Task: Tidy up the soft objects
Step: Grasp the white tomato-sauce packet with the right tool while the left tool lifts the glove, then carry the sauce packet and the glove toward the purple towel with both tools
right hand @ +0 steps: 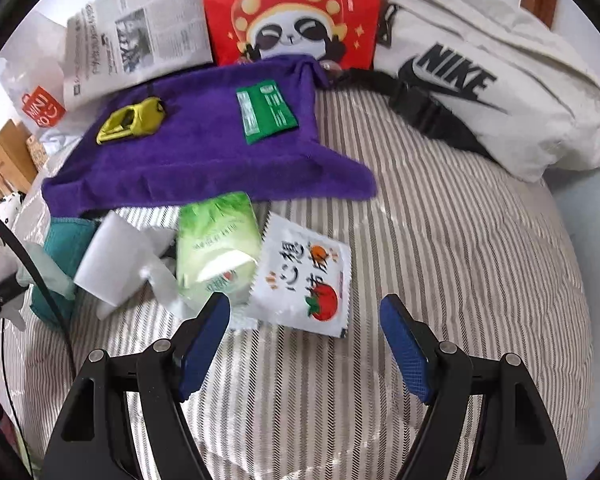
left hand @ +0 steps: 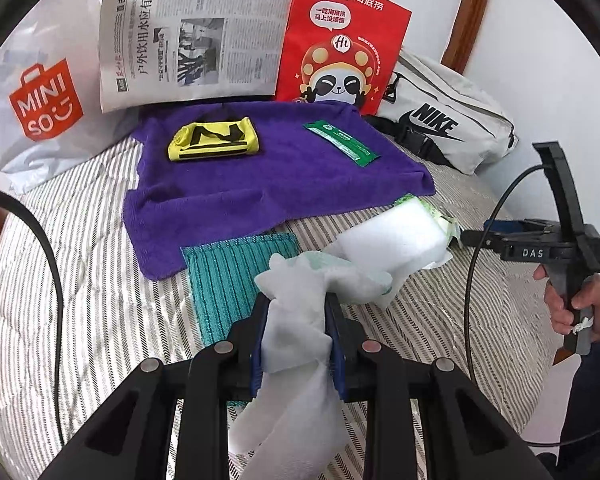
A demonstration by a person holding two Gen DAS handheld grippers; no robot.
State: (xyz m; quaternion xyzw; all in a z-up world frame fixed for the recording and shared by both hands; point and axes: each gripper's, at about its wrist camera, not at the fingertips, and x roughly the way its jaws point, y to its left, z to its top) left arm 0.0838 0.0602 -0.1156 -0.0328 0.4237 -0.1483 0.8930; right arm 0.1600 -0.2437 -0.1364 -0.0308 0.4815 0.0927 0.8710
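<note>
The step in hand looked like drawing tissue out of its pack. The left claw (left hand: 296, 332) was pinching a bunched white tissue (left hand: 296, 320) between its blue pads, and the sheet ran on toward the green-and-white tissue pack (right hand: 216, 248), which lay on the bed (right hand: 440, 260) just in front of the near edge of the purple towel (left hand: 260, 184). A loose tail of the tissue hung below the pads, toward the camera. Whether the sheet was free of the pack could not be told (the white wad beside the pack blurs the join).

The right claw (right hand: 304, 340) stood spread and empty, tilted steeply down over the striped cover, its left pad just beside the pack and close to a white sachet with a tomato print (right hand: 300, 280). In the left wrist view a hand (left hand: 576, 308) gripped that tool's handle at the right side of the bed.

The next move probably called for the right claw to pin the pack while the left pulled the sheet clear, then laid it with the cloths, perhaps by the teal cloth (left hand: 236, 276) at the towel's near edge.
</note>
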